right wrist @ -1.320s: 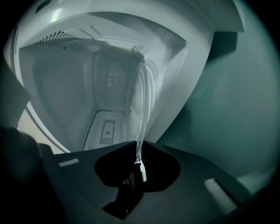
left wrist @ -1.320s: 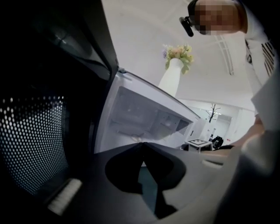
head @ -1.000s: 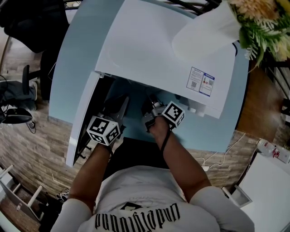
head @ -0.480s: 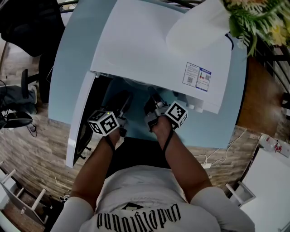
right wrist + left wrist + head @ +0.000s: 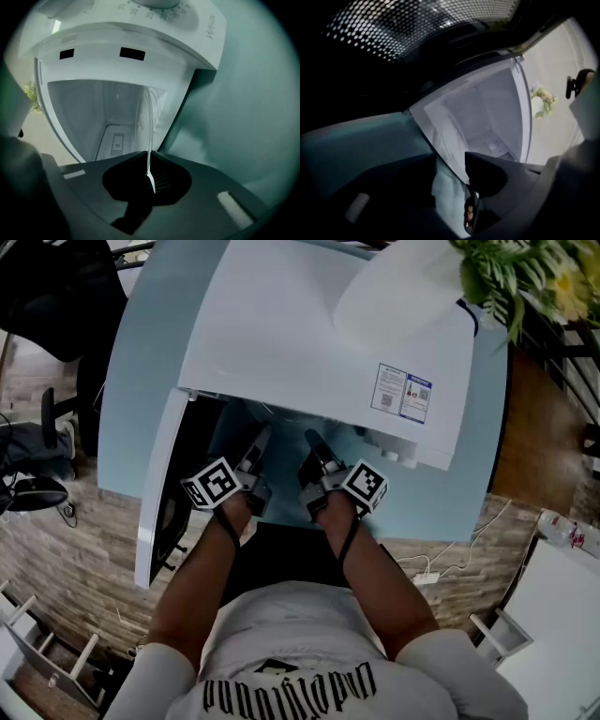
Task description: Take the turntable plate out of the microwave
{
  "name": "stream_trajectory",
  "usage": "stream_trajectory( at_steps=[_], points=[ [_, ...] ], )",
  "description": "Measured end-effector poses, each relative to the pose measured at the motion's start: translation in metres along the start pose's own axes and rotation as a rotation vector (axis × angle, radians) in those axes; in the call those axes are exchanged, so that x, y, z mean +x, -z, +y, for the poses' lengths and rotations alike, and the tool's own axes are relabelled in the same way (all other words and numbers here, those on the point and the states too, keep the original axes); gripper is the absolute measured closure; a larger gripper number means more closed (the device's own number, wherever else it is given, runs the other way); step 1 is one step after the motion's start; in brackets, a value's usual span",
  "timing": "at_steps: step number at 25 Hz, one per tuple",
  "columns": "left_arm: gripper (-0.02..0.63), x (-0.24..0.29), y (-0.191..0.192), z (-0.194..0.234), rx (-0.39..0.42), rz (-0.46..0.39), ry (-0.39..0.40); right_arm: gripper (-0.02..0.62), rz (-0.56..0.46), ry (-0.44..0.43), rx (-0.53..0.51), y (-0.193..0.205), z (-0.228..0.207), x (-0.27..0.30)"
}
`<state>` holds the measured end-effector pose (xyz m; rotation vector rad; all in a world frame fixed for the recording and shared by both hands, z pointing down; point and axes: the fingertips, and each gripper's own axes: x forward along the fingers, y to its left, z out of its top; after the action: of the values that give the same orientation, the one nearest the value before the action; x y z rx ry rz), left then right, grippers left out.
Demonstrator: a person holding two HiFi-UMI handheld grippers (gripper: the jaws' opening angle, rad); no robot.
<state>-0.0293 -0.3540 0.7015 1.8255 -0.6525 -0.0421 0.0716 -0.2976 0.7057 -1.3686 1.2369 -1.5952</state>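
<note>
The person is reaching both forearms forward, side by side, towards the open mouth of the white microwave, which is sitting on the pale blue bench with its door swung out to the left.

The right hand is holding the right tool aimed slightly downward at the cavity. Its jaws have just been closing and are now pinching the rim of the clear turntable plate. The plate is standing edge-on and upright, rising from the jaws in front of the opening.

The left hand is holding the left tool just beside the right one, rolled to one side so that its marker cube is tilting. Its jaws have just been opening and are now standing spread. In the left gripper view a pale glassy patch is showing between them, possibly the plate, though it is too dim to be sure.
</note>
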Motion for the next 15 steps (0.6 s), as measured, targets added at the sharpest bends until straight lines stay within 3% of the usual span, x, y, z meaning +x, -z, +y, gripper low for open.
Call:
stream_trajectory(
  at_steps=[11, 15],
  points=[
    [0.391, 0.021, 0.006, 0.008, -0.147, -0.010, 0.048, 0.575, 0.023, 0.019, -0.009, 0.010, -0.006, -0.028],
    [0.391, 0.030, 0.010, 0.010, -0.190, -0.003, 0.077, 0.575, 0.031, 0.077, -0.025, 0.011, -0.013, -0.041]
  ],
)
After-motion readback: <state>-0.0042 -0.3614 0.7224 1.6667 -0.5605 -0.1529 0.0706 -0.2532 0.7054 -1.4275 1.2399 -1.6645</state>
